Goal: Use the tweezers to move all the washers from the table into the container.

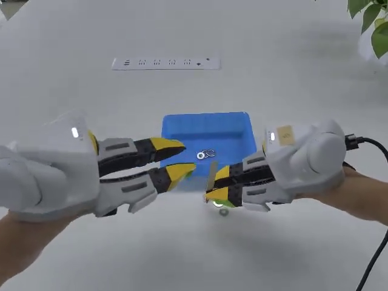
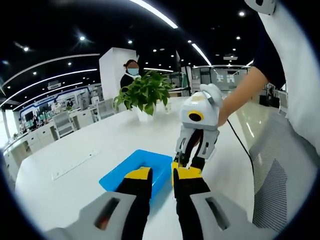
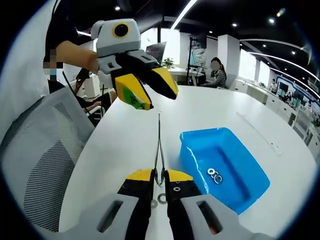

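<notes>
My right gripper (image 1: 218, 183) is shut on thin metal tweezers (image 1: 211, 176), whose long tips (image 3: 158, 145) point forward just left of the blue container (image 3: 225, 165). Two washers (image 3: 215, 175) lie inside the container (image 1: 206, 136). On the table under my right gripper (image 3: 160, 176) lies a loose washer (image 1: 223, 211), with washers (image 3: 161, 198) showing between its jaws. My left gripper (image 1: 182, 159) hovers open over the container's near left corner, with nothing between its fingers. It faces the right gripper (image 2: 189, 159) across a short gap.
A white power strip (image 1: 167, 62) lies on the table beyond the container. A potted plant (image 2: 145, 92) stands at the far right corner (image 1: 370, 24). A black cable (image 1: 371, 151) trails from my right gripper. A mesh chair (image 3: 40, 165) stands by the table edge.
</notes>
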`<state>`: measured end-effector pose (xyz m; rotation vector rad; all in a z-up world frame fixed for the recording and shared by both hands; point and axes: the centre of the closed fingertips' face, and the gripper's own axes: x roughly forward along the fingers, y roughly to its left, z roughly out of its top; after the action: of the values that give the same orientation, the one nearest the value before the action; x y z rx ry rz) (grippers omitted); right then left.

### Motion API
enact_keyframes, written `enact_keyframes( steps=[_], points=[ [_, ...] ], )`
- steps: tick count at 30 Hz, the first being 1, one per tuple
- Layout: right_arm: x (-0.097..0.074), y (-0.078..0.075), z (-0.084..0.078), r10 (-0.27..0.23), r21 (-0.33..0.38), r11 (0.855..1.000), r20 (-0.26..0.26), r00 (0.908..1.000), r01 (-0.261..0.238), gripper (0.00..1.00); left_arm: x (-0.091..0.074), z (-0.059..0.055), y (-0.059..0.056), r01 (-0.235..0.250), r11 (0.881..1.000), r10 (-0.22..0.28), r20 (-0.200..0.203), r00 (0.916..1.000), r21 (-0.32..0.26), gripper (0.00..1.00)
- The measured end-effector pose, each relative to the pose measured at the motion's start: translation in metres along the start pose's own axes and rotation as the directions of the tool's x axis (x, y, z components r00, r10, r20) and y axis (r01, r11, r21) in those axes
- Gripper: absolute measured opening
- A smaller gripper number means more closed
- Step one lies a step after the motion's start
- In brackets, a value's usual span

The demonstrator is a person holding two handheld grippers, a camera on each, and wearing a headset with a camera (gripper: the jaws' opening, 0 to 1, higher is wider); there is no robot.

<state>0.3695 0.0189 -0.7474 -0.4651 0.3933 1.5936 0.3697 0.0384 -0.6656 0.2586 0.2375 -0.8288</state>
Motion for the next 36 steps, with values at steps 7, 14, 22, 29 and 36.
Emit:
enact_keyframes(
  steps=[7, 14, 22, 29, 36],
  points=[
    [-0.013, -0.003, 0.017, -0.031, -0.010, 0.999, 0.031, 0.9990, 0.031, 0.10, -0.023, -0.024, -0.009, -0.053, 0.994, 0.048, -0.056, 0.9973, -0.095, 0.28],
    [-0.028, -0.002, 0.034, -0.031, -0.029, 0.999, 0.047, 0.9984, 0.032, 0.10, -0.045, -0.036, -0.006, -0.118, 0.979, 0.105, -0.084, 0.9909, -0.169, 0.29],
    [-0.046, -0.014, 0.062, -0.063, -0.057, 0.996, 0.090, 0.9939, 0.069, 0.10, -0.062, -0.048, -0.002, -0.152, 0.953, 0.130, -0.101, 0.9864, -0.264, 0.45],
    [-0.054, -0.043, 0.071, -0.115, -0.059, 0.991, 0.097, 0.9887, 0.121, 0.10, -0.072, -0.059, -0.004, -0.155, 0.941, 0.128, -0.110, 0.9857, -0.301, 0.57],
    [-0.039, -0.068, 0.047, -0.130, -0.077, 0.988, 0.029, 0.9910, 0.132, 0.10, -0.073, -0.057, -0.004, -0.168, 0.931, 0.150, -0.082, 0.9854, -0.323, 0.69]
  ],
)
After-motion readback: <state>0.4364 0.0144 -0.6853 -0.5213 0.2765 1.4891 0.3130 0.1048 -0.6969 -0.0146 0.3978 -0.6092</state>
